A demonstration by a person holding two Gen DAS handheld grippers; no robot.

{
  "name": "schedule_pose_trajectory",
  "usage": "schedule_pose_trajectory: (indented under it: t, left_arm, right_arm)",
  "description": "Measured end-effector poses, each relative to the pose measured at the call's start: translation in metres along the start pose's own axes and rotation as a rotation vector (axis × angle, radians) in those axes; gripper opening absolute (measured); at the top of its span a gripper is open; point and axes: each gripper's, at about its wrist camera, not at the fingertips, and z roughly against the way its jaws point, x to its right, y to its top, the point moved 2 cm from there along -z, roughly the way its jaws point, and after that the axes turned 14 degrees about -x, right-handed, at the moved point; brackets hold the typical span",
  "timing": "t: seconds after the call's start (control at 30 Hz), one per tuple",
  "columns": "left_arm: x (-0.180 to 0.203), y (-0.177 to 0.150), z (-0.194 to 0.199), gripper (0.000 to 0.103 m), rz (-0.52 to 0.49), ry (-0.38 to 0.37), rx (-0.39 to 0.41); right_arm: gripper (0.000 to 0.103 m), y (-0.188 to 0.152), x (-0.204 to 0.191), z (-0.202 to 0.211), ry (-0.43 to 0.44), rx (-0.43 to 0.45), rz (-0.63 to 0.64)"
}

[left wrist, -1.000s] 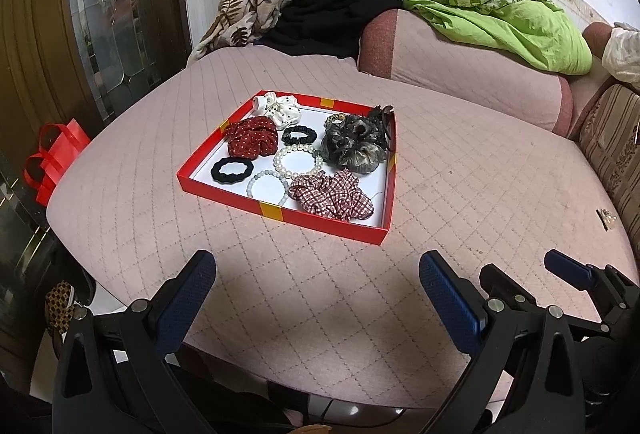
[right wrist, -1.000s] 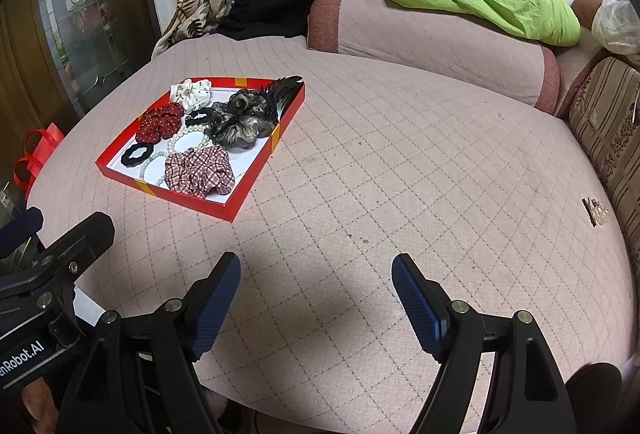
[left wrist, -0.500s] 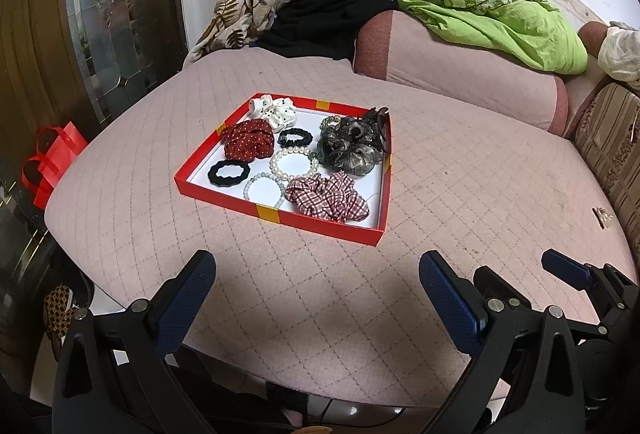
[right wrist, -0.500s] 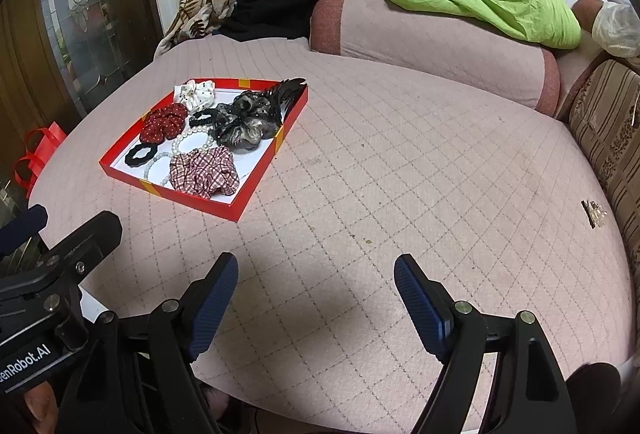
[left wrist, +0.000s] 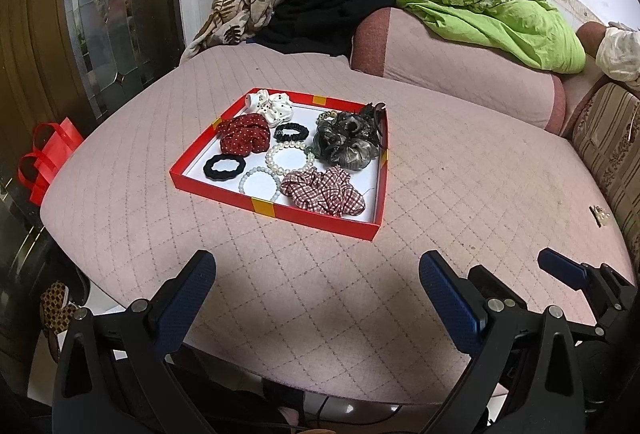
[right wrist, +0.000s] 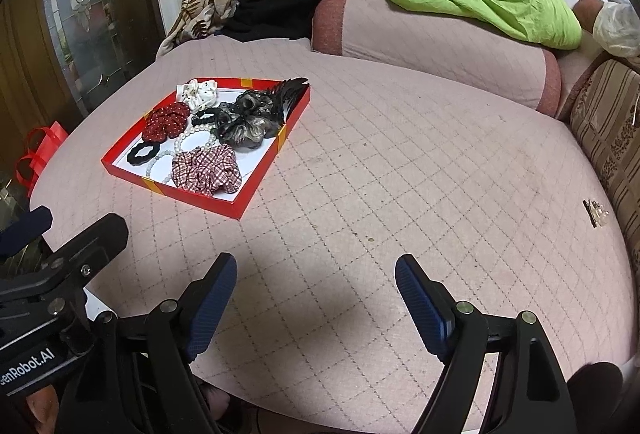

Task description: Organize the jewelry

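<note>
Bracelets [left wrist: 287, 157], scrunchies [left wrist: 323, 191] in red tray [left wrist: 312, 221]

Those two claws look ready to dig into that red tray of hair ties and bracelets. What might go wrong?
Probably two things. The pearl bracelet touches the dark scrunchie and lies close beside the plaid scrunchie, so the open left gripper may snag two items together. The small clip lies alone near the sofa edge, far from the red tray, and may be overlooked.

Soft daylight, sharp, fisheye-warped edges
</note>
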Motion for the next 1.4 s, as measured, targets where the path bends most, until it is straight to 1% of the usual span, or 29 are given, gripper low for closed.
schedule_pose_trajectory:
  t: [0.67,0.93,1.23,1.4]
  left_arm:
    - [-0.005,0.0,-0.007,0.101,0.024,-0.013,-0.02]
    - [-0.006,0.001,-0.006,0.101,0.032,-0.018,-0.014]
    - [-0.005,0.01,0.015,0.101,0.039,0.0,0.03]
    - [0.009,0.016,0.028,0.101,0.026,0.038,0.071]
  right_arm:
    - [0.086,-0.001,-0.005,-0.006,0.007,-0.022,0.014]
    - [0.086,-0.001,-0.006,-0.003,0.001,-0.006,0.021]
    - [0.086,-0.001,-0.003,0.005,0.011,0.016,0.016]
    - [0.086,0.0,0.006,0.014,0.028,0.037,-0.002]
